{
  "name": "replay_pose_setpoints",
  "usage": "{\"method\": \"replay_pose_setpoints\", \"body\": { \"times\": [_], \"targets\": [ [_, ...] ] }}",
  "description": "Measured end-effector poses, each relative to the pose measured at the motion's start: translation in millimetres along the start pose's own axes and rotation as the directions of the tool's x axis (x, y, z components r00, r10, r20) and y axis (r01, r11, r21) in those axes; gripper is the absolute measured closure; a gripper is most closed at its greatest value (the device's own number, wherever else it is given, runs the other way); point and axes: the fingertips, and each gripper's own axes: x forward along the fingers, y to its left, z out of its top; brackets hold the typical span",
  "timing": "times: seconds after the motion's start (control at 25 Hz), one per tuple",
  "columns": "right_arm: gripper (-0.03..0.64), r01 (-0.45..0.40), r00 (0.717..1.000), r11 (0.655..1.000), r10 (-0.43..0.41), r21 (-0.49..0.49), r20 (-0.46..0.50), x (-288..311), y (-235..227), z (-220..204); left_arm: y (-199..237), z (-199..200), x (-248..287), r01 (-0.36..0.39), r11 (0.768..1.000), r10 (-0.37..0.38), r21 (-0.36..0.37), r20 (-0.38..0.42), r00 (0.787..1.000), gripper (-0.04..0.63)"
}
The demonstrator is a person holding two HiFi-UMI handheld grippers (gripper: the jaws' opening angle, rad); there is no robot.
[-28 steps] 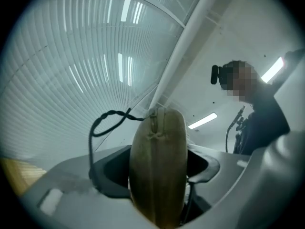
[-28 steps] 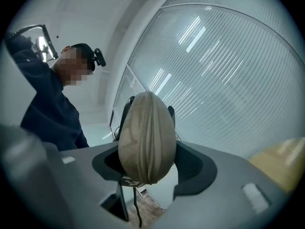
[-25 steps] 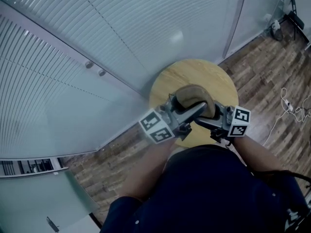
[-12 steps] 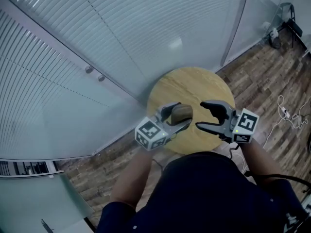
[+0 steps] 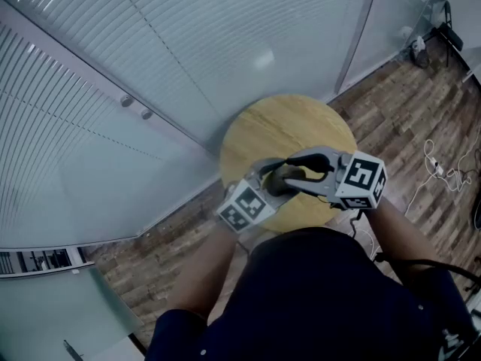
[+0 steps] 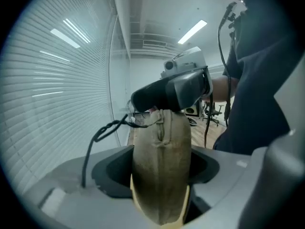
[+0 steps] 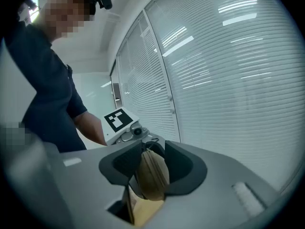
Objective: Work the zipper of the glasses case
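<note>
Two grippers on one glasses case (image 6: 161,175), which is held in the air just above the near edge of the round table (image 5: 285,119). The case is tan, with its seam ridge facing up and its long axis running straight from one gripper to the other. Left gripper (image 6: 162,149): jaws clamped across one end, pads on the flat sides. Right gripper (image 7: 151,151): jaws drawn in on the opposite end, tips at the seam; I cannot make out the puller itself. A black twisted cord (image 6: 102,130) hangs off that end.

Judgement: the left gripper anchors the case. The right is nearer the zipper end, so its pull should run along the long axis toward the left gripper
</note>
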Motion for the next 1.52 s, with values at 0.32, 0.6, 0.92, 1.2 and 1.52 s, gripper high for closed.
{"method": "replay_pose_setpoints", "body": {
  "times": [0.32,0.6,0.92,1.2,1.52],
  "targets": [
    [0.460,-0.067,0.986,0.995,0.076,0.068,-0.146,20.5,9.2,-16.8,-10.6,-23.1,11.4,-0.019,0.989,0.043,0.150,-0.160,0.986,0.287],
    [0.556,-0.063,0.988,0.997,0.068,0.044,-0.135,20.8,7.8,-14.5,-8.7,-21.1,13.3,-0.010,0.993,0.031,0.121,-0.169,0.985,0.290],
    [0.606,-0.088,0.996,0.995,0.087,0.039,0.024,6.5,10.4,-3.0,-15.5,-11.3,11.7,0.008,1.000,-0.008,0.000,-0.088,0.996,0.293],
    [0.606,-0.109,0.979,0.991,0.094,0.075,0.183,-18.6,7.2,21.6,-12.2,16.9,1.4,0.002,0.997,0.002,-0.081,0.056,0.998,0.296],
    [0.607,-0.179,0.937,0.972,0.120,0.155,0.329,-41.8,7.3,32.8,-20.3,33.2,-5.0,0.027,0.995,-0.018,-0.093,0.092,0.996,0.299]
  ]
}}
